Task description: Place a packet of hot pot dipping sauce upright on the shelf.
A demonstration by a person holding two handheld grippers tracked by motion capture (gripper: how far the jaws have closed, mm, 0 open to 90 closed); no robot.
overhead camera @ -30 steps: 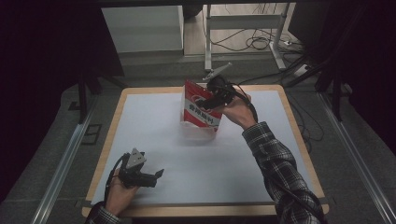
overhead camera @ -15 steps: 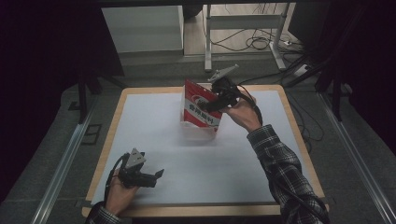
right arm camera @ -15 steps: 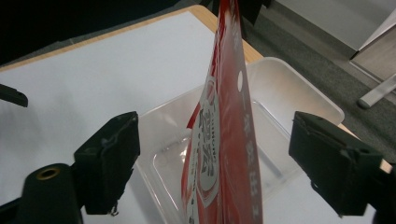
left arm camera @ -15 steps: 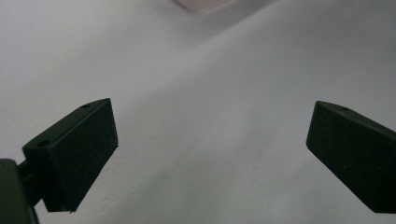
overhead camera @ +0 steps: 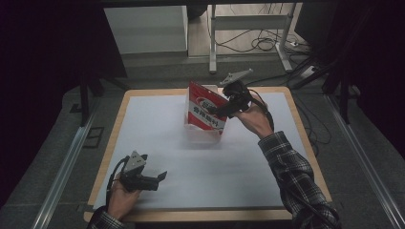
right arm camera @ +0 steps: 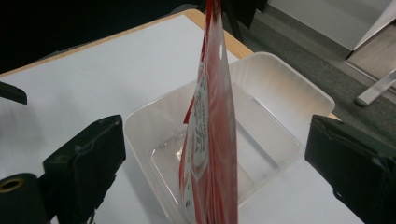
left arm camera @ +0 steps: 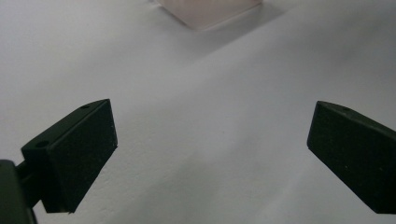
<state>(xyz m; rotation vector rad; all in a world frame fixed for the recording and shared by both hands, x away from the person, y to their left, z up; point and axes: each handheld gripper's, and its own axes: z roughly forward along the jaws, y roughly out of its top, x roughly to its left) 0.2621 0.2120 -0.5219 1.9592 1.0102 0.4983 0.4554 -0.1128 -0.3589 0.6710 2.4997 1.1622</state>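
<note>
A red and white pouch (overhead camera: 204, 112) stands upright in a clear plastic container (overhead camera: 198, 130) at the far middle of the table. In the right gripper view the pouch (right arm camera: 211, 121) shows edge-on, rising out of the container (right arm camera: 280, 84). My right gripper (overhead camera: 213, 110) reaches in from the right, and its jaws have just been opening. The pouch stands between them, and the right gripper (right arm camera: 217, 140) is open with neither pad touching it. Near the front left corner my left gripper (overhead camera: 160, 177) lies low over the table. The left gripper (left arm camera: 210, 135) is open with nothing between its jaws.
A white sheet (overhead camera: 191, 162) covers the wooden-edged table (overhead camera: 305, 143). A corner of the container (left arm camera: 210, 11) shows at the top of the left gripper view. Beyond the far edge are a table frame (overhead camera: 248, 24) and cables on the floor.
The right gripper's jaws have spread apart and let go of the pouch, which stays standing in the container. The right hand drew back slightly to the right. The left hand has not moved.
</note>
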